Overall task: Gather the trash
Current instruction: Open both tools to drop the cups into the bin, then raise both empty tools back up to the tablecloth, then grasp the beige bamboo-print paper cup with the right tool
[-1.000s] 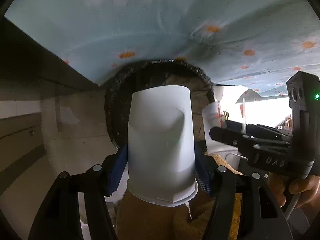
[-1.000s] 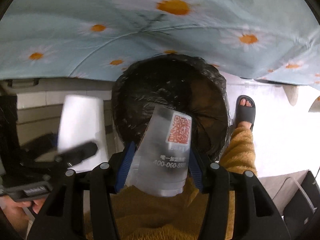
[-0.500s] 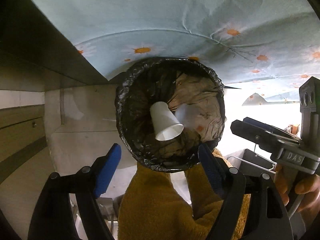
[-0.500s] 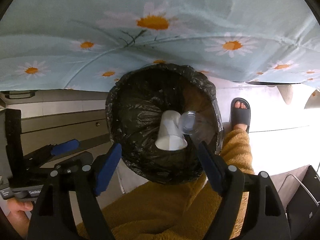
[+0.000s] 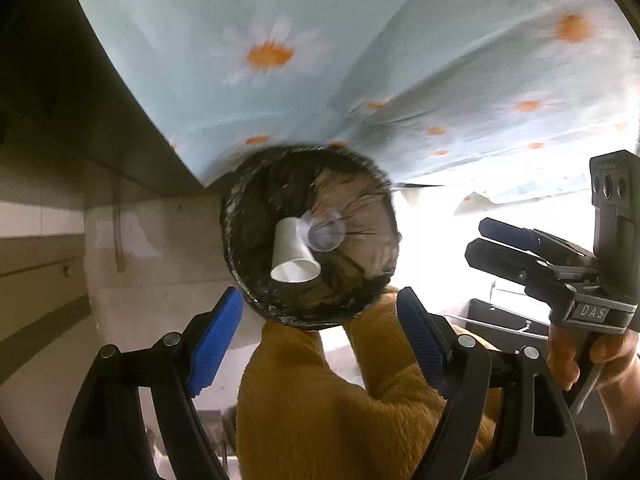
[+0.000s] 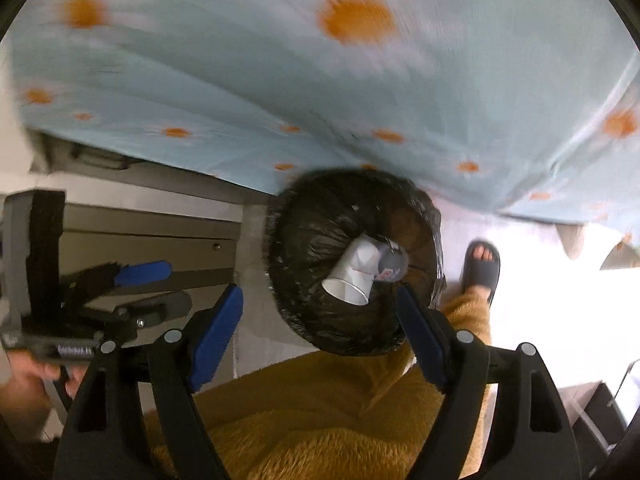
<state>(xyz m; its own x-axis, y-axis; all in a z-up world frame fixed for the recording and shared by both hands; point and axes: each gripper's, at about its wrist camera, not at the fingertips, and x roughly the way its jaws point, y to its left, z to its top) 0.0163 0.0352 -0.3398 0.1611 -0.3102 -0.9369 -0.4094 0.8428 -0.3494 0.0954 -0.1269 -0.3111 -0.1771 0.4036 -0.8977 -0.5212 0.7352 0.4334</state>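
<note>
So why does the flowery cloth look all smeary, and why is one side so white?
Right wrist view: the daisy cloth is streaked by motion blur. Left wrist view: the cloth is softer too, and glare whites out the floor right of the bin. Both views bend at the edges: fisheye.

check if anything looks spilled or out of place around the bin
Nothing stands out. The white paper cup and clear plastic cup lie on their sides inside the black-lined bin, touching; no spill shows around it.

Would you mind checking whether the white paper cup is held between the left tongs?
No, the white paper cup lies inside the black-lined bin, and the left tongs stand open with nothing between them.
</note>
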